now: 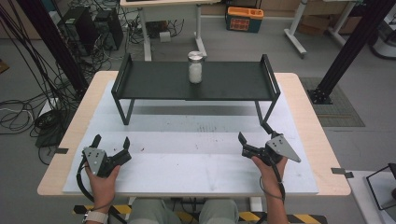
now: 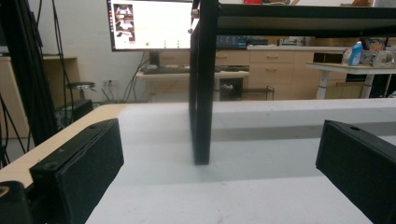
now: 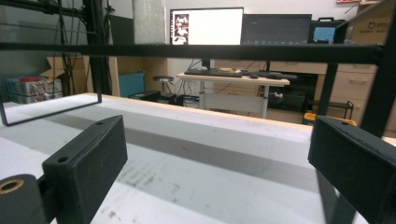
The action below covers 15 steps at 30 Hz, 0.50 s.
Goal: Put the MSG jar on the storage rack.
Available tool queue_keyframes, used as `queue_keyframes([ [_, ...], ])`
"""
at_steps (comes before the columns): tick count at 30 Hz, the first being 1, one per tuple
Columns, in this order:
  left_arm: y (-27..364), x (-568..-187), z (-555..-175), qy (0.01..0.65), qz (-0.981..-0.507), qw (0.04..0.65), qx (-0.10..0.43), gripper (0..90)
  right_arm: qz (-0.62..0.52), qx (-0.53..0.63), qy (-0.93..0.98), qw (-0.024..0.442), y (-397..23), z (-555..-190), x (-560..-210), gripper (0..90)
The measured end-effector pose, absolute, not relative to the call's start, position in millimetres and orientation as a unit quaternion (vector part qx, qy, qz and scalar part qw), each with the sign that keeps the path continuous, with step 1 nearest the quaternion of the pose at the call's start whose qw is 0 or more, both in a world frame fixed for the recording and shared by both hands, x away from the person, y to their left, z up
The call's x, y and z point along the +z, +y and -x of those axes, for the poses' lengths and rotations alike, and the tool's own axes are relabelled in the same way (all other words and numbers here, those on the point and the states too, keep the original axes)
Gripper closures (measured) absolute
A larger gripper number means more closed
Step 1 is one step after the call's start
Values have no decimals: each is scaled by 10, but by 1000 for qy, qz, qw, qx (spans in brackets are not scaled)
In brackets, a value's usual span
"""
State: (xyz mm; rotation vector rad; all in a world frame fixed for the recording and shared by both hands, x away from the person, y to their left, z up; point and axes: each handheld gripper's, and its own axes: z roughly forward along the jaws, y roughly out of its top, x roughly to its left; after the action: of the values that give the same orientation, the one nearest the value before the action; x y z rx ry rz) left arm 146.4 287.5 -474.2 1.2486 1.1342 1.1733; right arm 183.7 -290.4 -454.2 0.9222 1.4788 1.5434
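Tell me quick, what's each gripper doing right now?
Left gripper: jaws open, holding nothing.
Right gripper: jaws open, holding nothing.

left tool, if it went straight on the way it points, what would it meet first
Probably the black shelf's near left leg, which stands between the jaws of the left tool in its own view. The white mat up to it looks free; depth is hard to judge.

jar (image 1: 195, 70): clear glass, metal lid | rack (image 1: 154, 81): matt black metal | table (image 1: 306, 109): pale wood
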Motion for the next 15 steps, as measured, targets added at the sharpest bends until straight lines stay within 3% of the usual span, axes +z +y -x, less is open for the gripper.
queue_keyframes([
  [15,2872,-4738,-1464,474,-520,516,489,9,-385,609,576,387,-2946,-1800,-4708,43],
])
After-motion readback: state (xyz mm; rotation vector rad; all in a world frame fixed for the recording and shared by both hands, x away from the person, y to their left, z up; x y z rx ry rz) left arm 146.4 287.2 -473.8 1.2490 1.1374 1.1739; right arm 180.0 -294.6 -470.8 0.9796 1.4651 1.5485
